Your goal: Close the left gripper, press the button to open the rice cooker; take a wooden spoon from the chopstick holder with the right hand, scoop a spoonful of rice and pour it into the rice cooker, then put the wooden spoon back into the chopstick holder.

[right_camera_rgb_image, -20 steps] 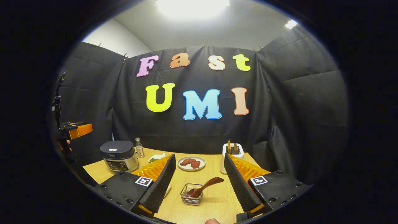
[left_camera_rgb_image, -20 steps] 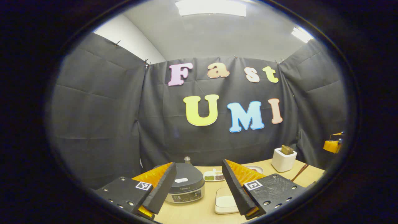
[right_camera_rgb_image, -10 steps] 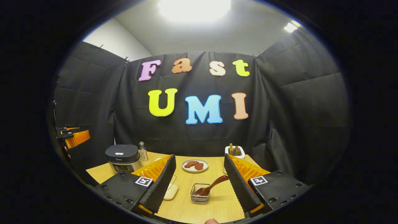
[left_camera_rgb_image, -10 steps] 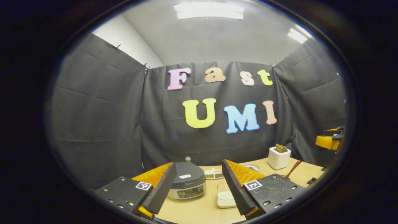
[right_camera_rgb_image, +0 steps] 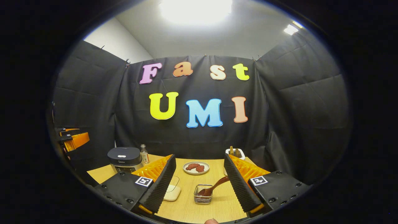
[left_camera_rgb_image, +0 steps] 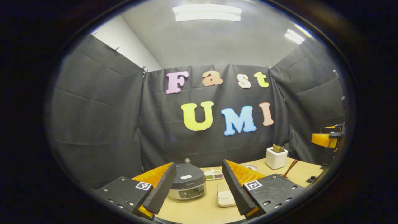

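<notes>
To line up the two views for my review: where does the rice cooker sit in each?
Left gripper view: rice cooker at bottom centre, between that gripper's fingers, lid down.
Right gripper view: rice cooker at lower left, beside a small bottle.
Shared landmark: white holder.

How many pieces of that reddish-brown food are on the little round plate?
2, lying side by side on the plate in the right gripper view: one to the left, one to the right. No others seem hidden.

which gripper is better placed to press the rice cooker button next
Left. The left gripper has the closed rice cooker right ahead between its open fingers, while the right gripper faces the wire basket holding the wooden spoon, with the cooker off to its side.
</notes>
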A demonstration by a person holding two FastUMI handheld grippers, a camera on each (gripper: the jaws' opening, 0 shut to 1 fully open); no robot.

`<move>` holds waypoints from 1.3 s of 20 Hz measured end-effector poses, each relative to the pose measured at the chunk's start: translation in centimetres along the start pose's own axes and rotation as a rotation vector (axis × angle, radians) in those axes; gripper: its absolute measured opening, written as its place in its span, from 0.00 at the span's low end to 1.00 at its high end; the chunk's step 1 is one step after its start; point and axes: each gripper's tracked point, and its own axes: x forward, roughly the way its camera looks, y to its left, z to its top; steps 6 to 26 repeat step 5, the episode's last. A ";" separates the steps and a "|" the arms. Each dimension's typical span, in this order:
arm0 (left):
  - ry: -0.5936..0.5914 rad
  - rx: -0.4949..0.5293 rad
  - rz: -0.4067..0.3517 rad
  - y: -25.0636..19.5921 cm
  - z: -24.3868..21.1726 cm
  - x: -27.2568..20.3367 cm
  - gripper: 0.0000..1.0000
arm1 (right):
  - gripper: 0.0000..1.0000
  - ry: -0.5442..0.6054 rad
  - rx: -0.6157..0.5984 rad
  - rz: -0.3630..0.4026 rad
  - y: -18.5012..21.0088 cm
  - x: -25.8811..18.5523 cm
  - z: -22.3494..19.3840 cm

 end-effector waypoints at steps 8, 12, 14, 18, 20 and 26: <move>-0.008 0.002 -0.004 0.3 0.3 -0.3 0.89 | 0.98 -0.007 -0.007 -0.002 0.4 0.0 0.2; -0.008 0.002 -0.004 0.3 0.3 -0.3 0.89 | 0.98 -0.007 -0.007 -0.002 0.4 0.0 0.2; -0.008 0.002 -0.004 0.3 0.3 -0.3 0.89 | 0.98 -0.007 -0.007 -0.002 0.4 0.0 0.2; -0.008 0.002 -0.004 0.3 0.3 -0.3 0.89 | 0.98 -0.007 -0.007 -0.002 0.4 0.0 0.2; -0.008 0.002 -0.004 0.3 0.3 -0.3 0.89 | 0.98 -0.007 -0.007 -0.002 0.4 0.0 0.2; -0.008 0.002 -0.004 0.3 0.3 -0.3 0.89 | 0.98 -0.007 -0.007 -0.002 0.4 0.0 0.2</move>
